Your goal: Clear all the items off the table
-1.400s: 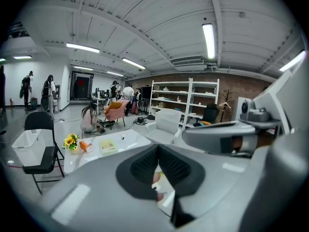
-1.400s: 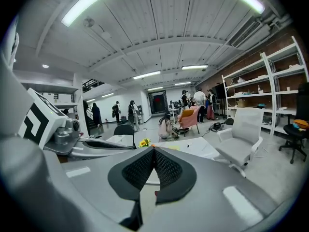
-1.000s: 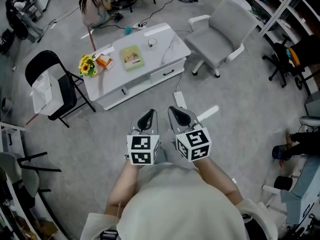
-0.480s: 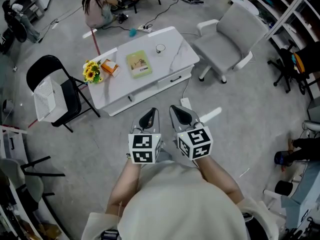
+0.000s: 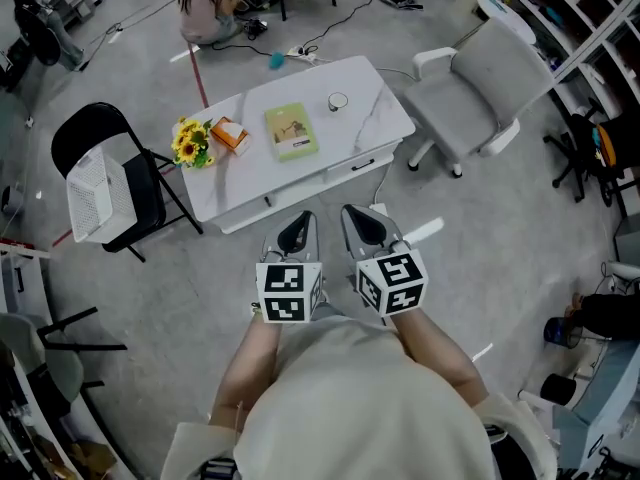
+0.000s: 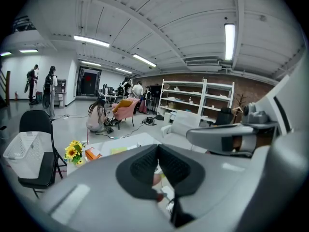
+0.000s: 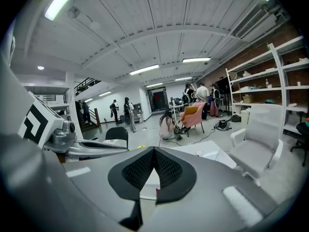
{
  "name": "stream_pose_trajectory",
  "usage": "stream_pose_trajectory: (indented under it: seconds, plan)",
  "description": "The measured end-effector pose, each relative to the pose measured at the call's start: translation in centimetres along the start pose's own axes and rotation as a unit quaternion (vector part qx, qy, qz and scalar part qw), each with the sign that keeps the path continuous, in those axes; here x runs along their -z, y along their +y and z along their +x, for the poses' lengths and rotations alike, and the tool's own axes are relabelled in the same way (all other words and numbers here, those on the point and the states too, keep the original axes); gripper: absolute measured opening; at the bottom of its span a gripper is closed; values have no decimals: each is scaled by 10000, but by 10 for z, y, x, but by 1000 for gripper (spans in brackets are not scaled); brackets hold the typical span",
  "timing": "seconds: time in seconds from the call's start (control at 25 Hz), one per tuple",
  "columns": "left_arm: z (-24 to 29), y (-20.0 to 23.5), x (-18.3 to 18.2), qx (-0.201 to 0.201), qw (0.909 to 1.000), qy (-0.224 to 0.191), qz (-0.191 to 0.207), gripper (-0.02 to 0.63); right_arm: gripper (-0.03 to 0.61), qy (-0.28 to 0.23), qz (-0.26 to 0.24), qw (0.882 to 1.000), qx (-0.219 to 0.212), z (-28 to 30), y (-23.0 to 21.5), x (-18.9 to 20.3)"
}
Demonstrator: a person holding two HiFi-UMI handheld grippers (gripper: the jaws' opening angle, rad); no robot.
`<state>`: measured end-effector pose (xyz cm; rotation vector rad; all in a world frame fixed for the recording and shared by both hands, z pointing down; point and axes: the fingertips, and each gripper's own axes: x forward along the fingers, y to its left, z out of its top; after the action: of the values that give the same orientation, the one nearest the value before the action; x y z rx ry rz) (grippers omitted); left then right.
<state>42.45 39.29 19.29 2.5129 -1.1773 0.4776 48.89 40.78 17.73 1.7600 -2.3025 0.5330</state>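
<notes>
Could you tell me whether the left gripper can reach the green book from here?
Probably not yet: the left gripper, shut, looks short of the table, and the green book lies mid-table. Nothing blocks it.

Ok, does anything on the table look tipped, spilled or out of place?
Nothing stands out. The sunflowers stand upright at the left end of the table; the orange box, green book and small round item lie tidy, with no spill visible.
</notes>
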Motion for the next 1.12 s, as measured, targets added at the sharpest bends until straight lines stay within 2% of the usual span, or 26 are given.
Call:
stream_pose_trajectory:
  seconds: [0.32, 0.72, 1.12]
  plan:
    - [15, 39, -5, -257, 9996, 1, -122, 9, -2, 99, 12, 9998, -160, 36, 3, -2]
    - [34, 66, -8, -577, 9979, 31, -302, 9, -2, 217, 49, 9989, -411, 71, -8, -11]
    - [105, 105, -29, -966, 9942, 42, -464, 9, -2, 454, -240, 9950, -858, 147, -43, -32]
